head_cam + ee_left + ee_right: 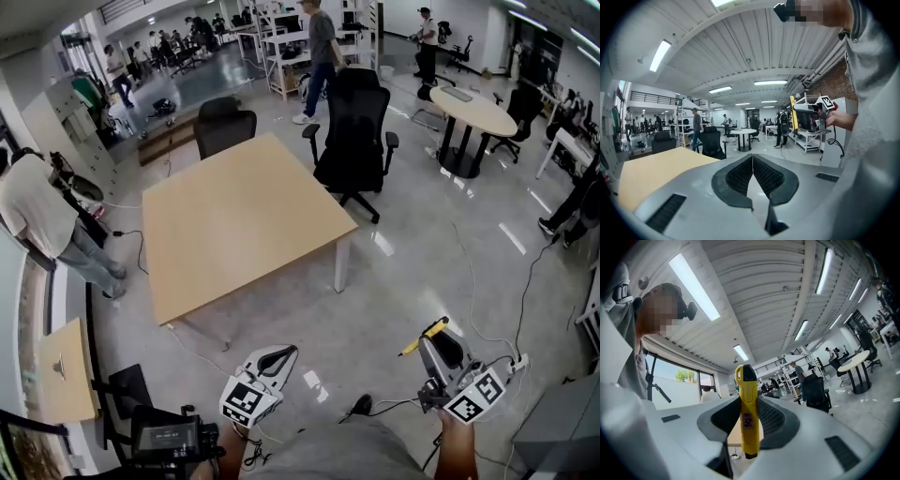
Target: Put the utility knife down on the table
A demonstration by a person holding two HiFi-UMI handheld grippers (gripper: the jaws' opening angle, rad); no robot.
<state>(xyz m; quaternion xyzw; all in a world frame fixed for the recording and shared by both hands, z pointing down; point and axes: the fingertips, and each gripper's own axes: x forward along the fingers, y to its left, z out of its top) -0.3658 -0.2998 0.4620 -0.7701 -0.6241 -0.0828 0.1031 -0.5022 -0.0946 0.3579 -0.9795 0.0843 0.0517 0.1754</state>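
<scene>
A yellow utility knife (747,411) with a black tip stands upright between the jaws of my right gripper (748,420), which is shut on it. In the head view the utility knife (423,336) sticks out left of my right gripper (439,350), low at the right, over the floor and well short of the table. My left gripper (275,361) is held low in the middle, and its jaws are closed together with nothing between them (753,174). The bare wooden table (239,217) stands ahead and to the left. From the left gripper view the knife (793,112) shows at the right.
A black office chair (357,131) stands at the table's far right corner, another chair (224,125) at its far side. A round white table (473,111) is at the back right. People stand at the left and back. Cables (487,281) lie on the floor.
</scene>
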